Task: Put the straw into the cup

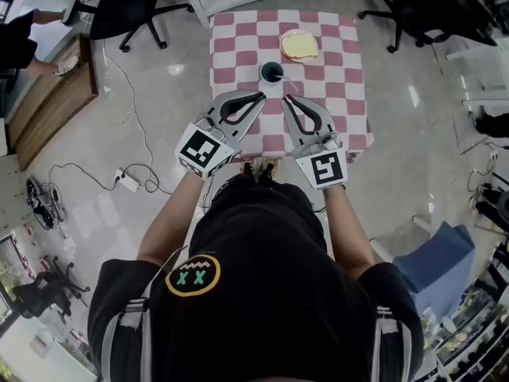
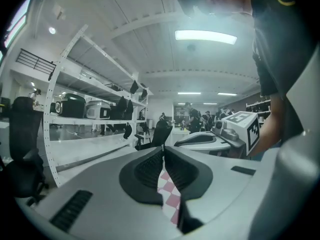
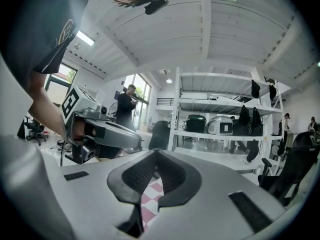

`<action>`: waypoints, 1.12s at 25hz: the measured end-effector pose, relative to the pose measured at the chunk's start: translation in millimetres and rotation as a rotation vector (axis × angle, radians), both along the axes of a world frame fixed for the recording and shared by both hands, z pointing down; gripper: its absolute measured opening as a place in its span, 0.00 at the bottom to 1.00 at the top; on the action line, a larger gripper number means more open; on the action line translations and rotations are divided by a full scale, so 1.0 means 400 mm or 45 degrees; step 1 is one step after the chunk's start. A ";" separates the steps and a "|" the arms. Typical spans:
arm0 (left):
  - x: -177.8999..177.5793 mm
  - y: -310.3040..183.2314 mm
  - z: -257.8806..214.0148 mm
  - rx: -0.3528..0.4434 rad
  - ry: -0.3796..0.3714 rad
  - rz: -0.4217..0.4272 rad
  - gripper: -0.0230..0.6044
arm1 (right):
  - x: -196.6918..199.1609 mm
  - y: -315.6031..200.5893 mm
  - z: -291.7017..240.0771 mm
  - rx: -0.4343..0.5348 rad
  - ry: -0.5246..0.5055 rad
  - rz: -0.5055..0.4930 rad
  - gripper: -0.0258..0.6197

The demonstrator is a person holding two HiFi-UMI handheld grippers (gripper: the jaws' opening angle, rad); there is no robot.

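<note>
A small cup with a dark teal inside stands near the middle of the red-and-white checked table. I cannot make out a straw in any view. My left gripper is held above the table's near edge, just short of the cup, shut with nothing between its jaws. My right gripper hovers beside it, also shut and empty. Both point up and level, so the left gripper view and right gripper view show only a strip of checked cloth through the closed jaws.
A yellowish round plate lies behind the cup. Office chairs stand at the far corners, a power strip with cables lies on the floor at the left, and a blue seat is at the right. Shelves with appliances are in the gripper views.
</note>
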State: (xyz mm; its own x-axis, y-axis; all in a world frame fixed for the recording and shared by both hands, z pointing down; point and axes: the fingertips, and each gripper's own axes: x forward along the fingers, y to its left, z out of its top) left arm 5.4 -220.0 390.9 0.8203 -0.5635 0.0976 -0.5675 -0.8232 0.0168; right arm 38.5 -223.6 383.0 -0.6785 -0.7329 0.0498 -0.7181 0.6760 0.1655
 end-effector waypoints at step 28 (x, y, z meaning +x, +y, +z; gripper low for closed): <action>-0.012 0.017 -0.047 0.094 -0.047 0.011 0.08 | -0.009 0.019 -0.007 -0.082 0.081 -0.006 0.07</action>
